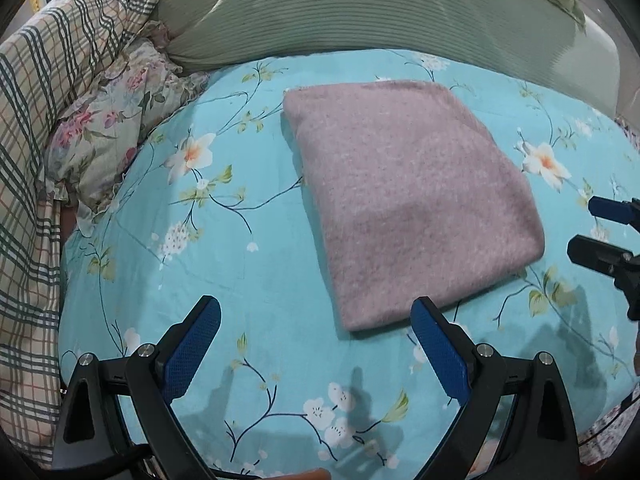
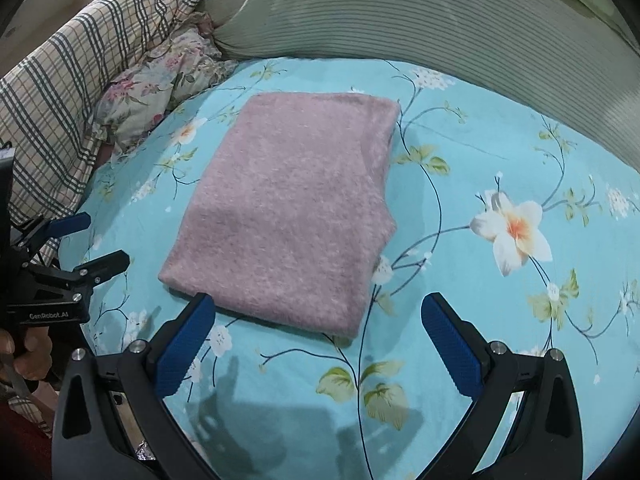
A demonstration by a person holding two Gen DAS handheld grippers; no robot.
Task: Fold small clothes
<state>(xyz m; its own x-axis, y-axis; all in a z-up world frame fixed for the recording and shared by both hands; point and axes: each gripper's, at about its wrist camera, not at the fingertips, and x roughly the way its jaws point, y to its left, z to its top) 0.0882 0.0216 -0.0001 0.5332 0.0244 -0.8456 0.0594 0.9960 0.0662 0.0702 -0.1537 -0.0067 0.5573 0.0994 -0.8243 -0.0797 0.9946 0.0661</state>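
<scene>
While folded garment [image 1: 404, 196] lies flat, right view — hand [image 2: 24, 354]

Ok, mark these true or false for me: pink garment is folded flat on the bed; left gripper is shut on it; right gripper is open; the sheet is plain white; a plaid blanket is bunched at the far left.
1. The pink garment lies folded flat on the bed sheet: true.
2. The left gripper is shut on it: false, its jaws are spread and hold nothing.
3. The right gripper is open: true.
4. The sheet is plain white: false, it is turquoise with a flower print.
5. A plaid blanket is bunched at the far left: true.
</scene>
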